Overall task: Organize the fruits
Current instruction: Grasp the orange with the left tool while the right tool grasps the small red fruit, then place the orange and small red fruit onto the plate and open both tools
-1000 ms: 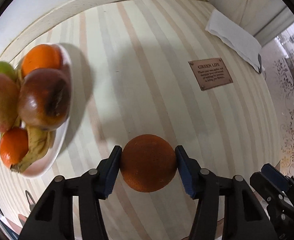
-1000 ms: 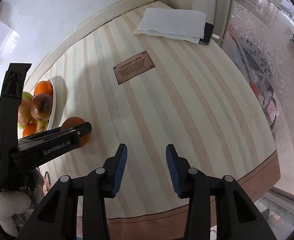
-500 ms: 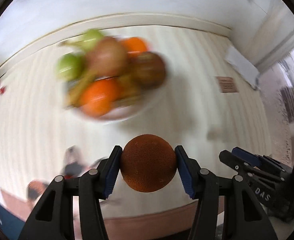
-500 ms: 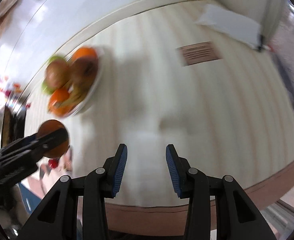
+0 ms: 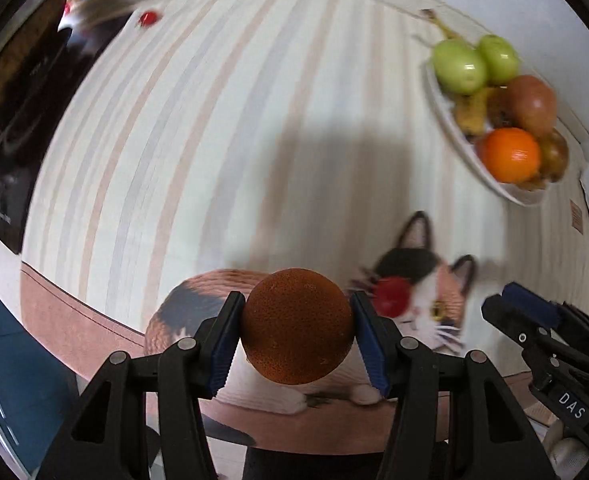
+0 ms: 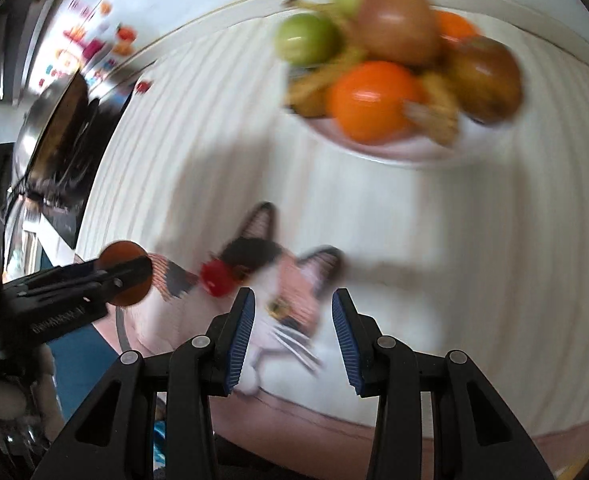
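My left gripper (image 5: 297, 336) is shut on a dark orange (image 5: 297, 326) and holds it above the table's front edge; it also shows in the right wrist view (image 6: 124, 276). A white fruit plate (image 5: 454, 132) at the far right holds green apples, bananas, a bright orange (image 5: 512, 154) and brownish fruit; in the right wrist view the plate (image 6: 394, 152) is ahead and blurred. My right gripper (image 6: 293, 334) is open and empty, over a calico cat (image 6: 282, 304). It shows at the lower right of the left wrist view (image 5: 530, 320).
The calico cat (image 5: 426, 280) with a red bow lies on the striped table (image 5: 214, 140) at its front edge, just under both grippers. A dark appliance (image 5: 10, 92) stands at the far left. A small plaque (image 5: 576, 216) lies at the far right.
Both grippers have swung left: the fruit plate has shifted to the right in both views and the cat has come into view beneath them. The orange stays held in the left gripper.
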Demonstrator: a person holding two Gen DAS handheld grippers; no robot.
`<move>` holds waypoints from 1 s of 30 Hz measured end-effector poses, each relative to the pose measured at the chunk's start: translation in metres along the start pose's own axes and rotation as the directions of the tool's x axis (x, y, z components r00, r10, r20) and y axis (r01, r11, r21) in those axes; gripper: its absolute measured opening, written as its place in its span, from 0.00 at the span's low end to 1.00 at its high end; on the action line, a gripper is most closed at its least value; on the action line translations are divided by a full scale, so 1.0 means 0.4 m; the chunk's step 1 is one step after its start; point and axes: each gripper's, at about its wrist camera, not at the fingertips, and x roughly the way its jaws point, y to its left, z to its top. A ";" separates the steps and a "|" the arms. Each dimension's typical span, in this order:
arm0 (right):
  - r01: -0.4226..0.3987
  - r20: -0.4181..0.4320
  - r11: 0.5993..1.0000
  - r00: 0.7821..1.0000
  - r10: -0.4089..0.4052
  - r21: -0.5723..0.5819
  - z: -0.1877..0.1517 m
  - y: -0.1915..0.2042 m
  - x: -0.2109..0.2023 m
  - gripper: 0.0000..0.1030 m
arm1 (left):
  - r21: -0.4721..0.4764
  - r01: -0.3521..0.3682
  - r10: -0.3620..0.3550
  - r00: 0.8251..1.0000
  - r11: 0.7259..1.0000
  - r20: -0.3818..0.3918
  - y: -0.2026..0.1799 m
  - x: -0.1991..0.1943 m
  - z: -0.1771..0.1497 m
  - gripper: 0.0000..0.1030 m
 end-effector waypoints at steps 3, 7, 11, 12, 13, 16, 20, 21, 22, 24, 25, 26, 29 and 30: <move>-0.008 -0.036 1.000 0.999 0.008 -0.017 0.027 0.053 0.040 0.42 | -0.002 0.016 -0.016 1.000 1.000 -0.017 0.026 0.028 0.009 0.50; -0.015 -0.088 0.999 0.996 0.012 -0.032 0.050 0.109 0.092 0.42 | 0.003 0.036 -0.035 0.999 0.999 -0.035 0.057 0.049 0.023 0.50; 0.003 -0.132 1.000 0.991 -0.004 -0.007 0.046 0.124 0.139 0.42 | 0.029 0.048 -0.046 0.997 0.998 -0.057 0.082 0.069 0.038 0.50; 0.007 -0.141 1.000 0.990 -0.008 -0.003 0.046 0.128 0.150 0.42 | 0.039 0.051 -0.048 0.997 0.998 -0.062 0.086 0.074 0.042 0.50; 0.018 -0.147 1.000 0.989 -0.018 -0.002 0.044 0.133 0.160 0.42 | 0.048 0.051 -0.048 0.997 0.998 -0.064 0.088 0.076 0.045 0.50; 0.050 -0.146 0.998 0.988 -0.053 -0.024 0.037 0.152 0.182 0.38 | 0.081 0.055 -0.049 0.997 0.995 -0.067 0.093 0.084 0.053 0.50; 0.089 -0.115 0.995 0.989 -0.093 -0.040 0.030 0.160 0.180 0.30 | 0.109 0.064 -0.056 0.996 0.992 -0.072 0.103 0.091 0.074 0.50; 0.089 -0.112 0.996 0.989 -0.092 -0.026 0.028 0.154 0.177 0.30 | 0.111 0.070 -0.062 0.995 0.991 -0.072 0.103 0.088 0.077 0.50; 0.090 -0.105 0.996 0.990 -0.091 -0.011 0.027 0.147 0.171 0.30 | 0.114 0.076 -0.068 0.995 0.991 -0.073 0.098 0.085 0.084 0.50; 0.087 -0.089 0.996 0.992 -0.085 0.022 0.024 0.127 0.150 0.30 | 0.127 0.086 -0.078 0.995 0.988 -0.068 0.071 0.079 0.091 0.50; 0.085 -0.076 0.996 0.994 -0.082 0.037 0.024 0.117 0.138 0.30 | 0.131 0.092 -0.084 0.995 0.987 -0.062 0.065 0.072 0.098 0.50; 0.083 -0.066 0.995 0.995 -0.080 0.051 0.025 0.105 0.124 0.30 | 0.136 0.102 -0.096 0.994 0.985 -0.055 0.054 0.061 0.109 0.50; 0.074 -0.016 0.991 0.997 -0.073 0.110 0.031 0.067 0.073 0.30 | 0.153 0.131 -0.127 0.991 0.979 -0.036 0.019 0.031 0.135 0.50; 0.071 0.005 0.988 0.997 -0.072 0.134 0.034 0.046 0.049 0.30 | 0.167 0.148 -0.146 0.989 0.975 -0.028 -0.006 0.017 0.153 0.50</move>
